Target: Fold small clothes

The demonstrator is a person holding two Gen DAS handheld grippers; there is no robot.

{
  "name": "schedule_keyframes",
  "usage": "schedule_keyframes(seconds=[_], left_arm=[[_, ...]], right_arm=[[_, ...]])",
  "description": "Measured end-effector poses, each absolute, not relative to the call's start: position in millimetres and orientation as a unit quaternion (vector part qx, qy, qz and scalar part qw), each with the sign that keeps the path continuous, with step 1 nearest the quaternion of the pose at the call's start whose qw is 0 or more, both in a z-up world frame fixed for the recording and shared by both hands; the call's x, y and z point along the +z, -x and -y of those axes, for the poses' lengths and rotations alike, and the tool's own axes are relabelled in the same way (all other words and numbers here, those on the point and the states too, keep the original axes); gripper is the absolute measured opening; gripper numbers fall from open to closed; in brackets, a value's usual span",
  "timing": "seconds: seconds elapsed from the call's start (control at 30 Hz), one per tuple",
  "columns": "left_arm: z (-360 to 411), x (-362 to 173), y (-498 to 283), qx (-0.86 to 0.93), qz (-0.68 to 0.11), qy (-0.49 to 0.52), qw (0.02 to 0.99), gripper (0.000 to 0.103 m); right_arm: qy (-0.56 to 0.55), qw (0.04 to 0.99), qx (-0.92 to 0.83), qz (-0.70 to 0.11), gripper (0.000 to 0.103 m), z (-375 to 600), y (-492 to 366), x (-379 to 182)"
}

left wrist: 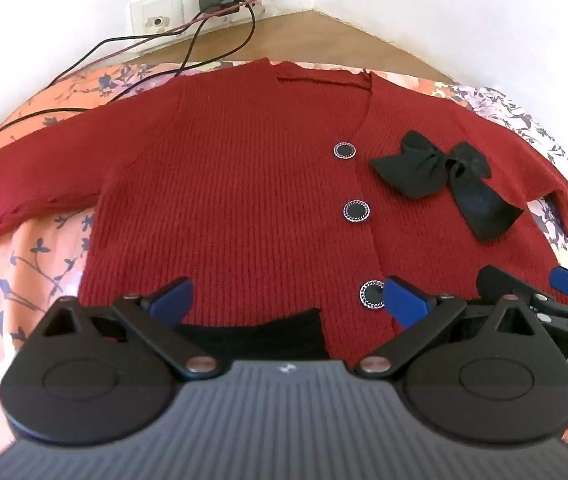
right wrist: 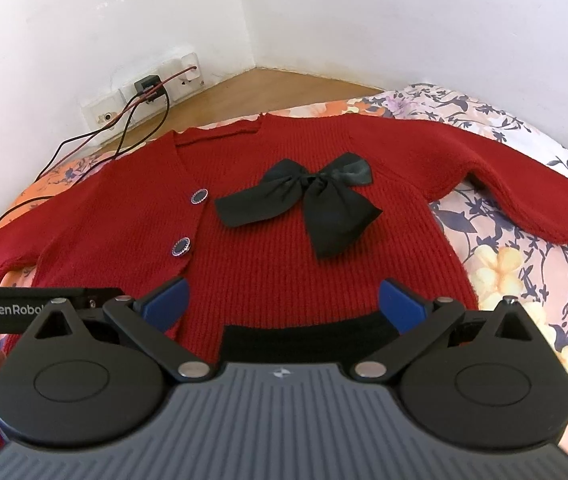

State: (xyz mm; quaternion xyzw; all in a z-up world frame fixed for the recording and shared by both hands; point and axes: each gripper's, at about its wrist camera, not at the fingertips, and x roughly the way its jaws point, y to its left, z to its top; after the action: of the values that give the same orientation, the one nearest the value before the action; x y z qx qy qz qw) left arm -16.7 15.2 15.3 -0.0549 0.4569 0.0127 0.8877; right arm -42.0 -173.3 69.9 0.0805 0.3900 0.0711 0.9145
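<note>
Knitwear fills both views: a red cardigan lies face up and buttoned on a floral bedspread, collar at the far side toward the wall sockets, hem at the near side right under the tools. Its sleeves run straight out to left and right, so the garment's long axis lies crosswise to both grippers. A black bow sits on the chest panel right of the button line, and a black patch shows at the near hem.

The left gripper stands wide apart and holds nothing, hovering over the near hem with the lowest button just beside its right finger. The right gripper is likewise spread wide and empty, over the hem further right, below the bow. The two tools sit close side by side.

Judging from this, no fold is yet made. The left sleeve lies nearer the left tool, the right sleeve nearer the right; each would have to travel outward before drawing a sleeve inward across the body.
</note>
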Motion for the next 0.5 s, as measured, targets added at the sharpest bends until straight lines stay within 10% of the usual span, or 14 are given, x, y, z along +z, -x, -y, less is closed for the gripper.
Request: schedule_keyframes(seconds=[0.5], left_arm=[[-15.4,15.1,14.2,0.009,-0.458,0.055,0.887,0.103]], right_arm=[[-0.079,0.913,0.065,-0.394,0.103,172.8,37.9,69.7]])
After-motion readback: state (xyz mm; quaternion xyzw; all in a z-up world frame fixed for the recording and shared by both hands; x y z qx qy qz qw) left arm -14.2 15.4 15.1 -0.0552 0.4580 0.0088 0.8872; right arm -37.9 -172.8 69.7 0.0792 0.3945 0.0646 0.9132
